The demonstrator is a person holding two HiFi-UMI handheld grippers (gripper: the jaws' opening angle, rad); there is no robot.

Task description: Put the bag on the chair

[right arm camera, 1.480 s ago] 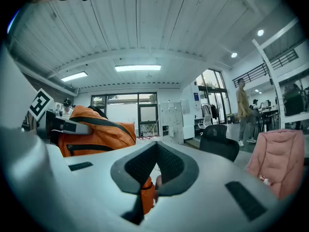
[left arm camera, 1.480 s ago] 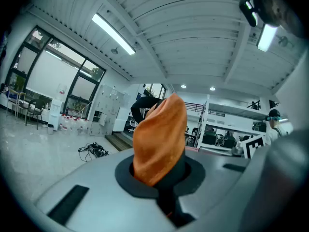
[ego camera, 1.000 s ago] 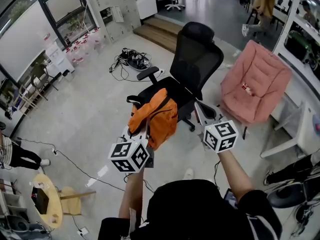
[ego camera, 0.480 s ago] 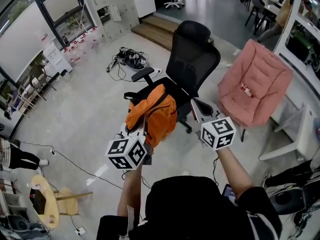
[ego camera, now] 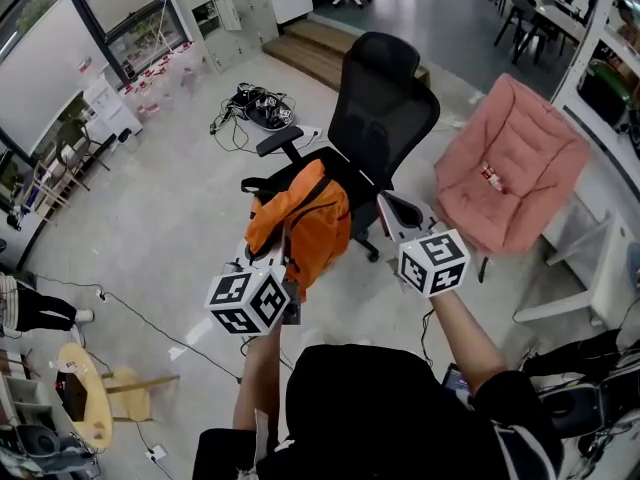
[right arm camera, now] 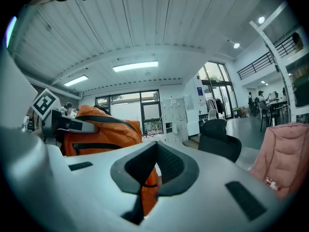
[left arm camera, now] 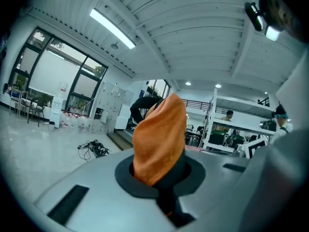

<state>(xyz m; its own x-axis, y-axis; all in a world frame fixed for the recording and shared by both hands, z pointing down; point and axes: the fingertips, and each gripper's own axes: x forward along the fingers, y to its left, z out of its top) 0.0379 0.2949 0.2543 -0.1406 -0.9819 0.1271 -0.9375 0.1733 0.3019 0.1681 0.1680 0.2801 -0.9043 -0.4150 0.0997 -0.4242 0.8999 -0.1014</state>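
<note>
— where's the bag right now?
— the orange bag [ego camera: 300, 218] is hanging off my left gripper [ego camera: 283, 258]. in the left gripper view the jaws are clamped tight on a fold of orange fabric, no gap at all.
— and the chair?
— the black office chair [ego camera: 385, 108] is dead ahead at 12 o'clock, backrest upright. from the head view the bag sits over the front of its seat, but i can't tell whether it's touching the seat.
— your other side?
— the right gripper [ego camera: 392, 216] is at 3 o'clock of the bag, beside it and apart. its own view shows the jaws drawn together with nothing pinched between them; the bag shows off at 9 o'clock there.
— anything else around?
— a pink padded seat [ego camera: 510, 163] at 2 o'clock, and a tangle of cables [ego camera: 250, 108] on the floor [ego camera: 170, 228] at 11 o'clock.
</note>
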